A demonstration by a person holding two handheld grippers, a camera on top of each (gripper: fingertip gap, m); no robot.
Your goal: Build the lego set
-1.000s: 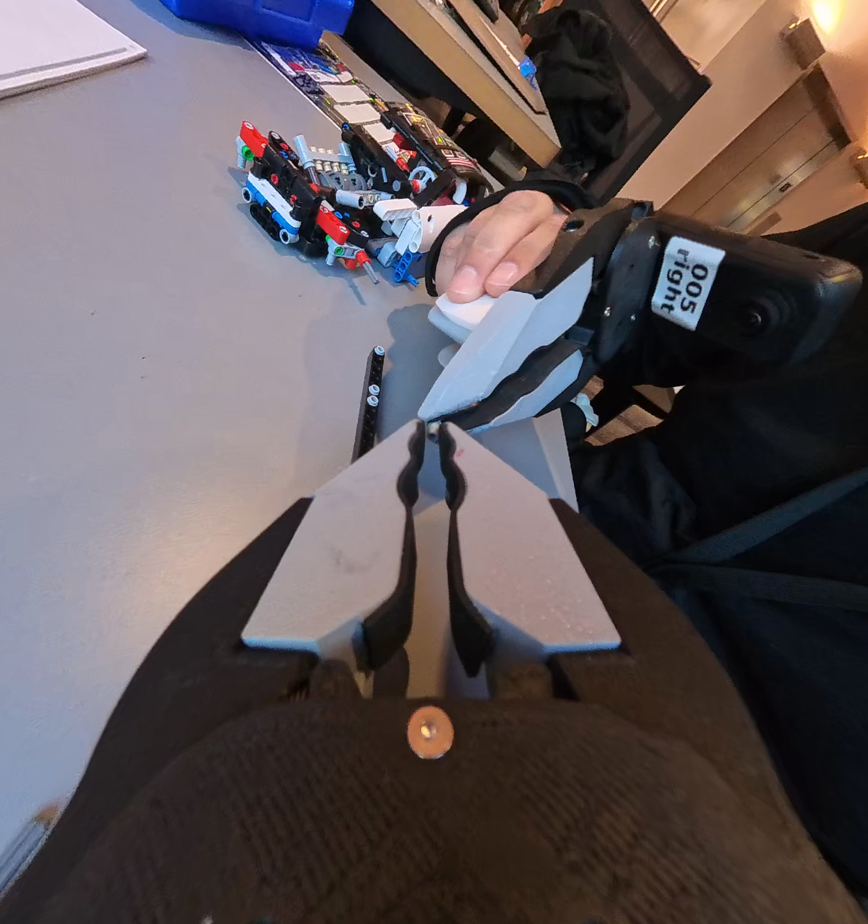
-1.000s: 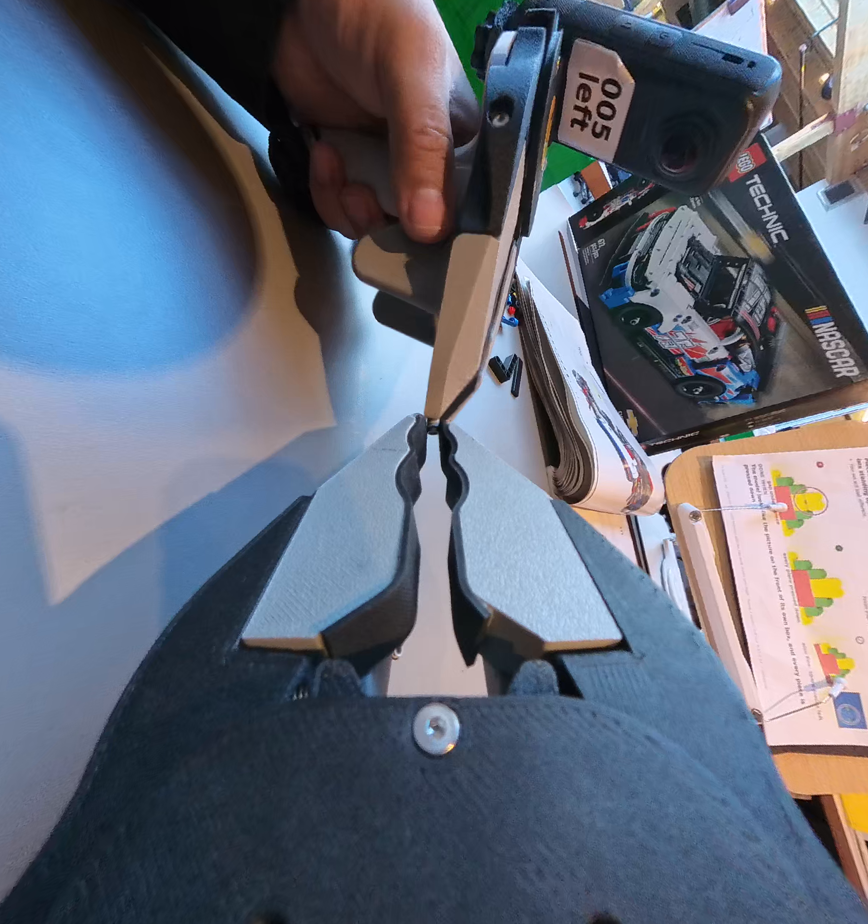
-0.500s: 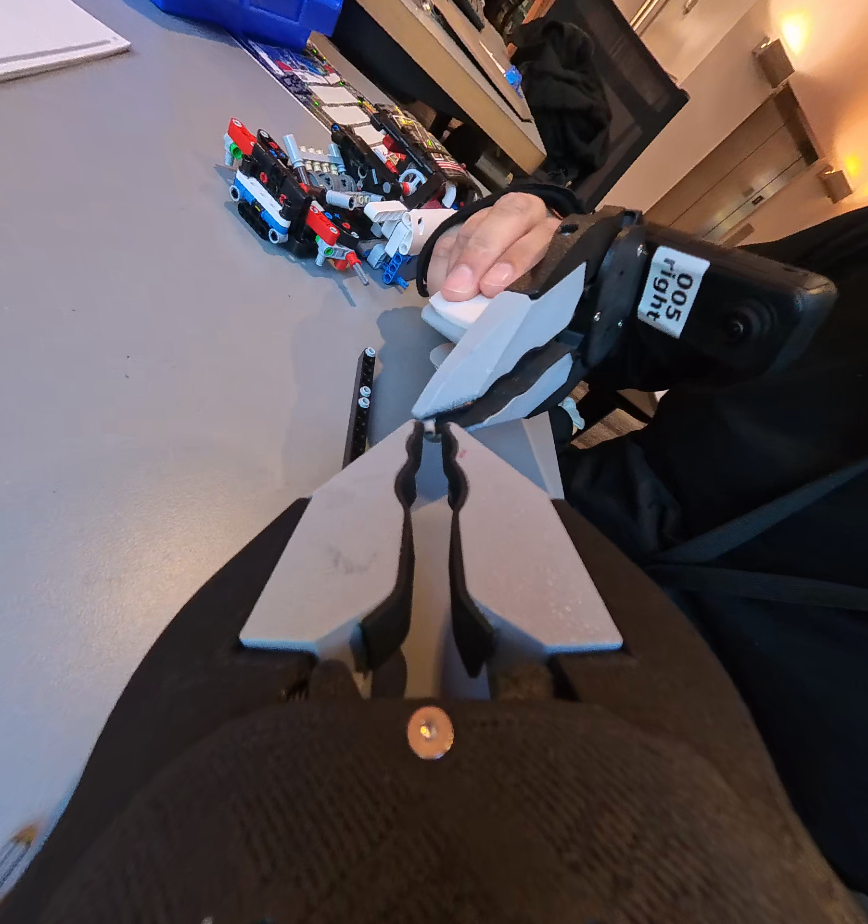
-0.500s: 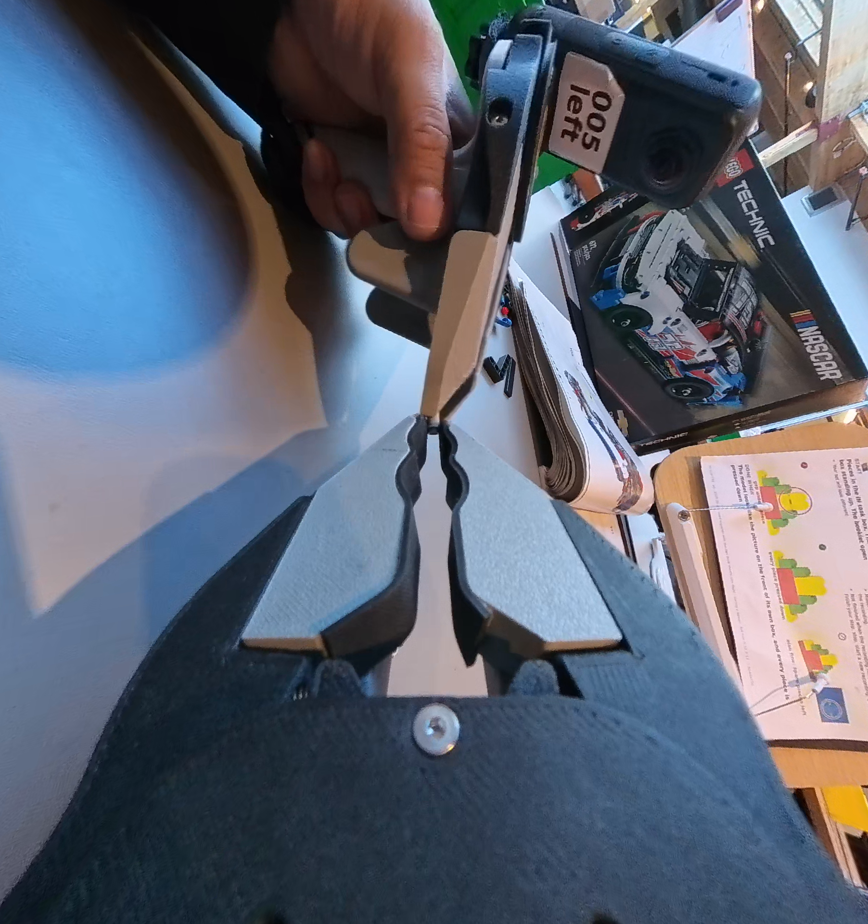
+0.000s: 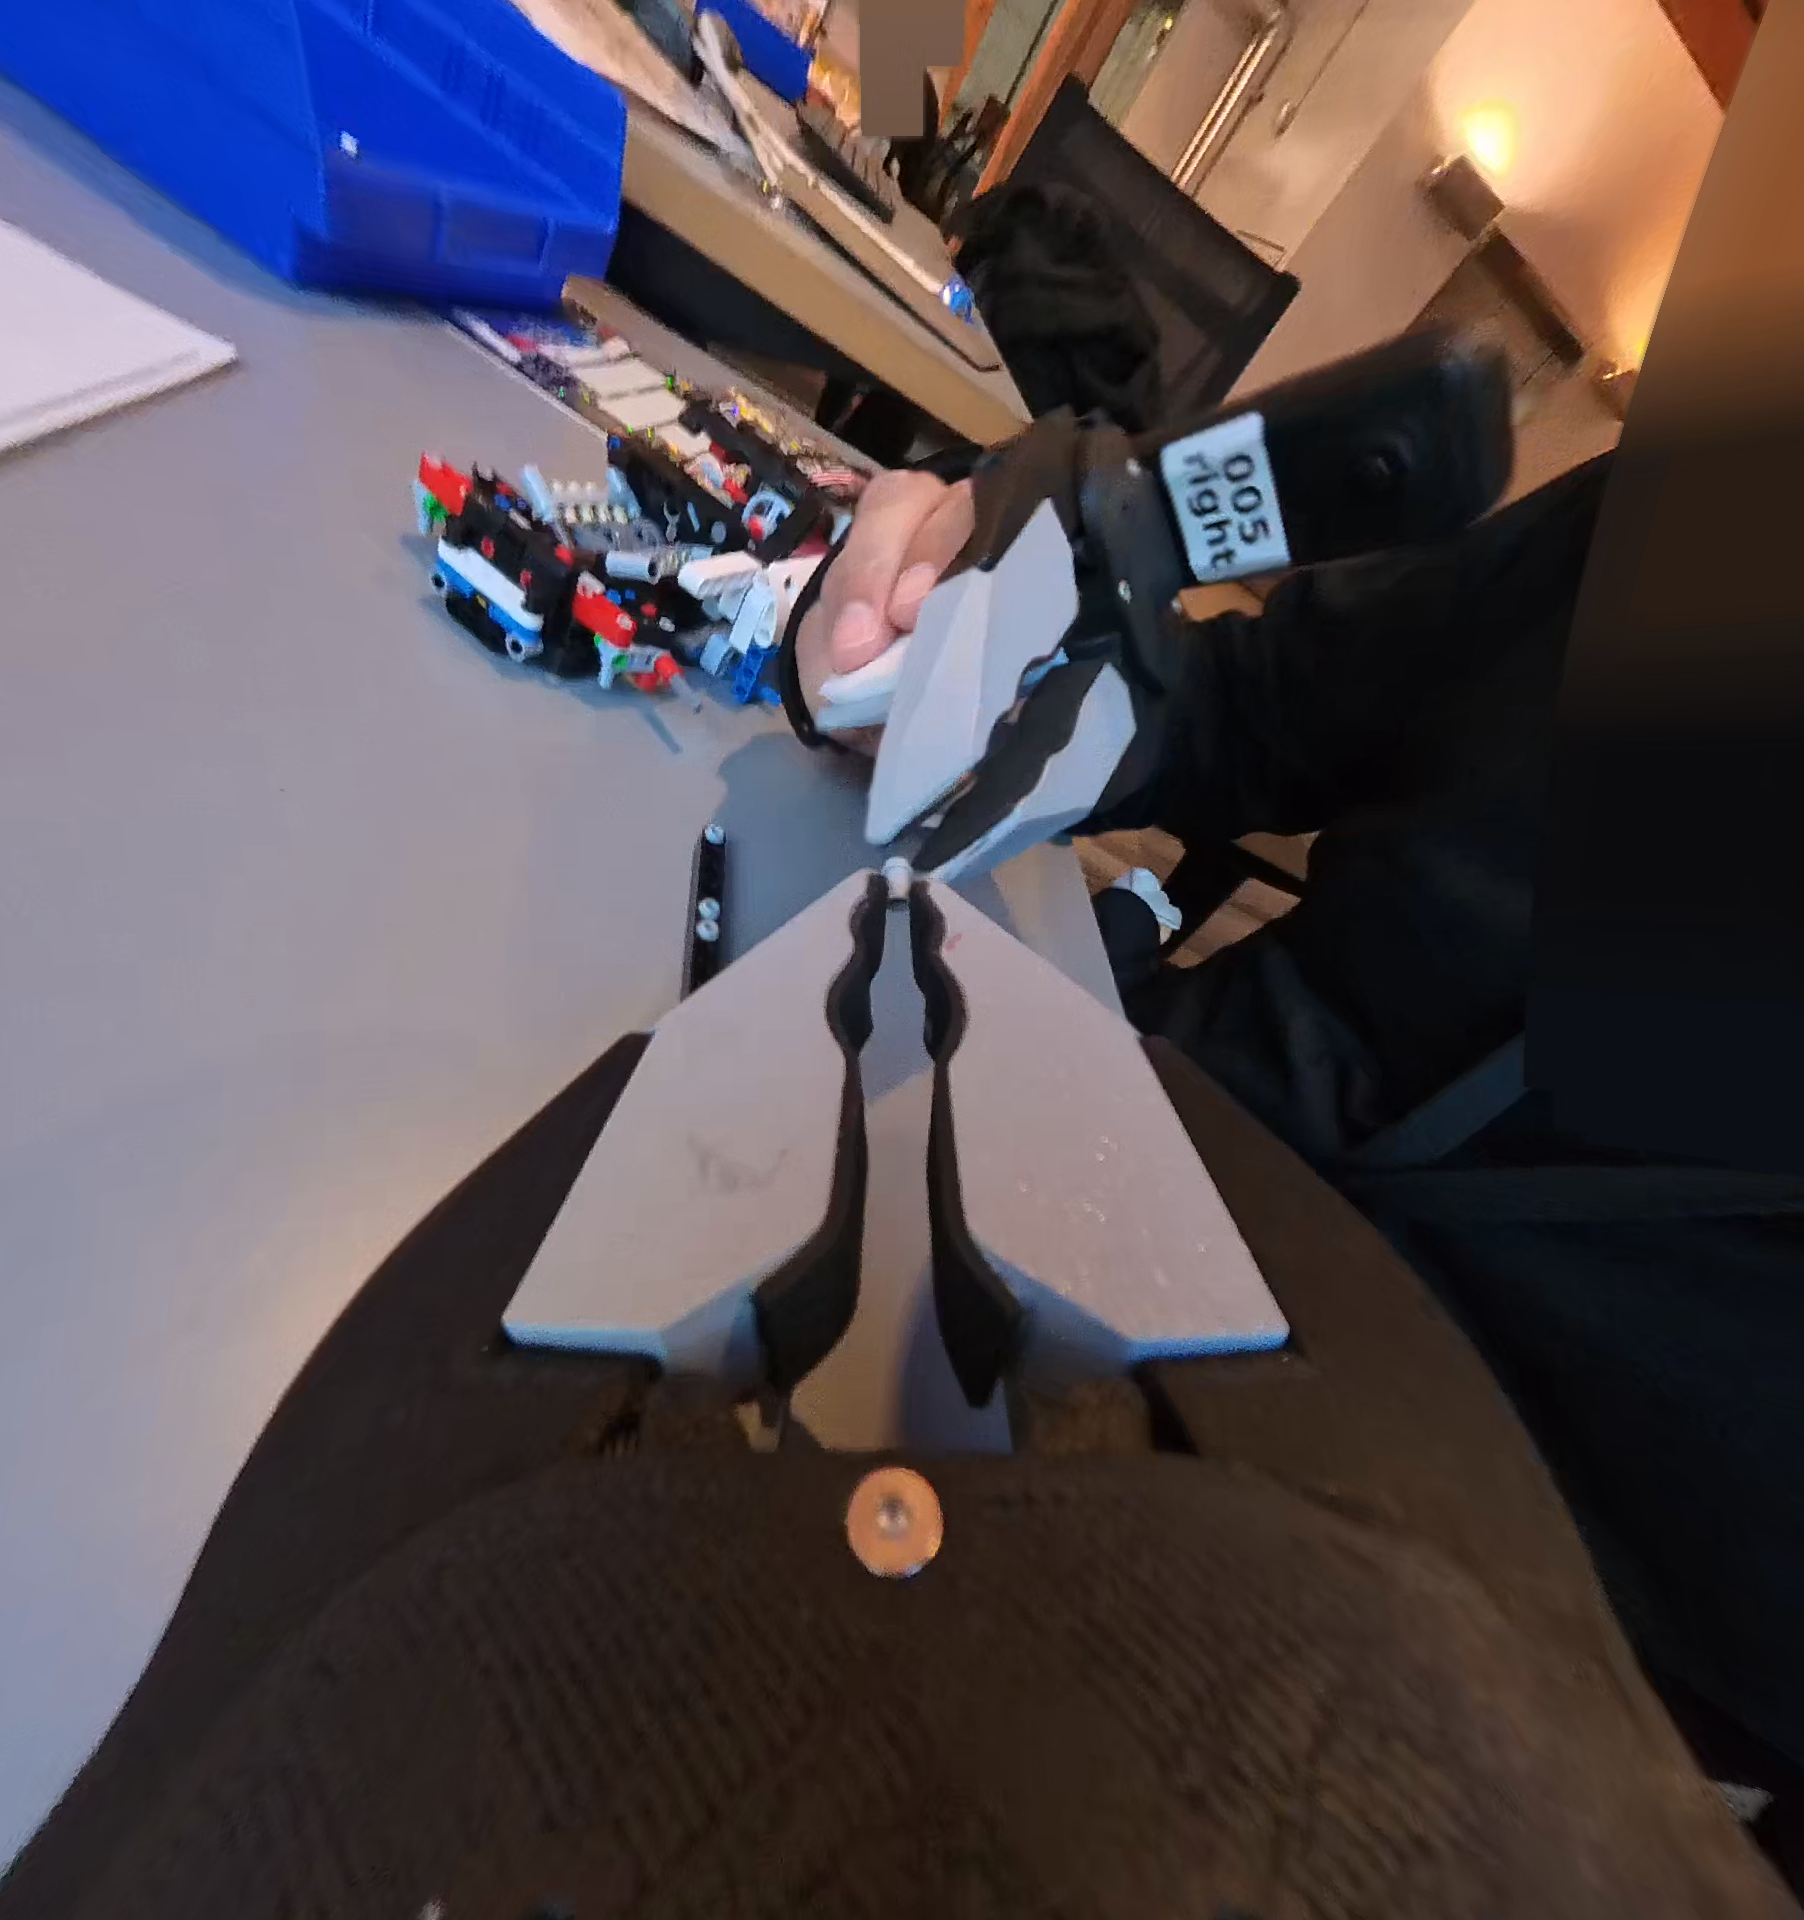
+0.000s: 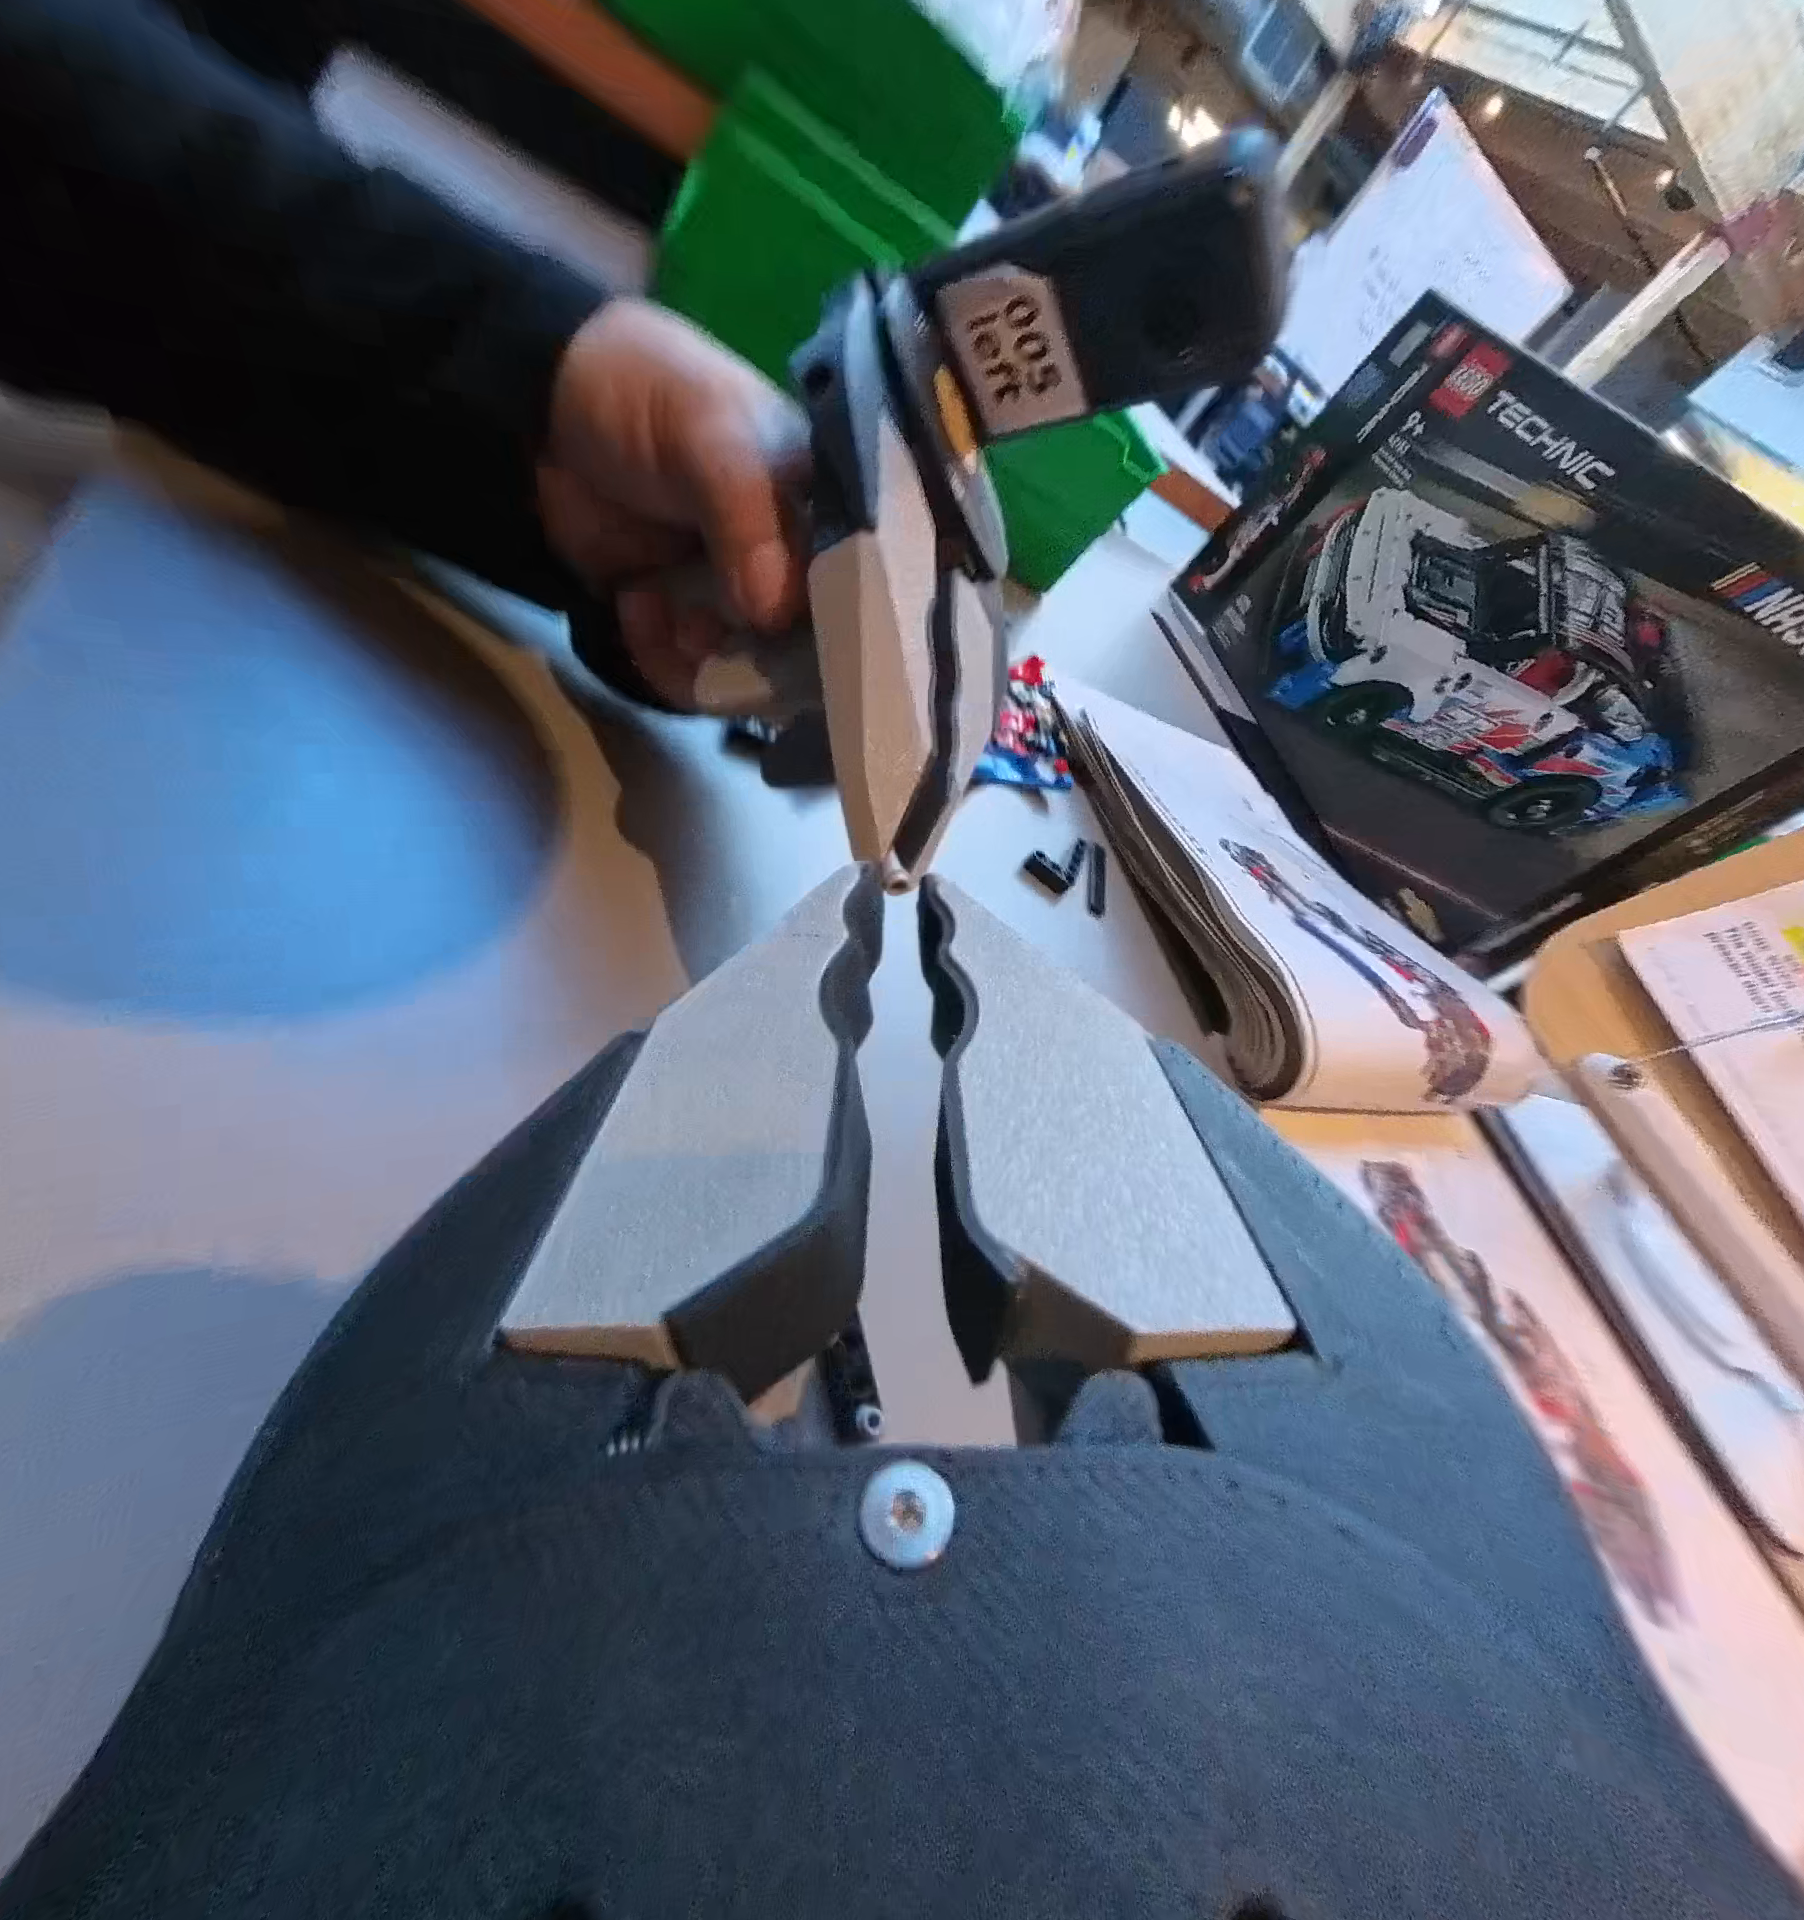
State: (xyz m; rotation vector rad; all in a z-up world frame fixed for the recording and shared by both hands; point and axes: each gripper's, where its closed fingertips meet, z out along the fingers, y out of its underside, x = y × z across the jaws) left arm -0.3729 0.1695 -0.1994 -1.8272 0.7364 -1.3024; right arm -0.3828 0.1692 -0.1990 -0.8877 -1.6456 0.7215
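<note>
My left gripper (image 5: 895, 902) is shut on a small light grey pin (image 5: 896, 889), held in the air above the grey table (image 5: 254, 935). My right gripper (image 6: 898, 894) faces it tip to tip, its jaws slightly apart around the pin's (image 6: 895, 881) free end. The left gripper (image 6: 893, 857) also shows in the right wrist view, and the right gripper (image 5: 913, 847) in the left wrist view. A black beam (image 5: 711, 894) lies on the table just below the tips. The partly built car (image 5: 586, 561) sits farther back.
A blue bin (image 5: 358, 156) and white paper (image 5: 25, 353) lie at the table's far side. The set's box (image 6: 1500, 644), an instruction booklet (image 6: 1241, 935), small black parts (image 6: 1069, 873), a green bin (image 6: 856, 208) and a wooden board with a sheet (image 6: 1708, 1039) are on the right. My two grippers' fingertips are within a few centimetres of each other. The partly built car (image 5: 586, 561) is about equally far from each gripper, around 20 cm.
My right gripper's jaws have parted a little from the pin, which stays in my left gripper. Both grippers have tilted and shifted, so the views have swung.
</note>
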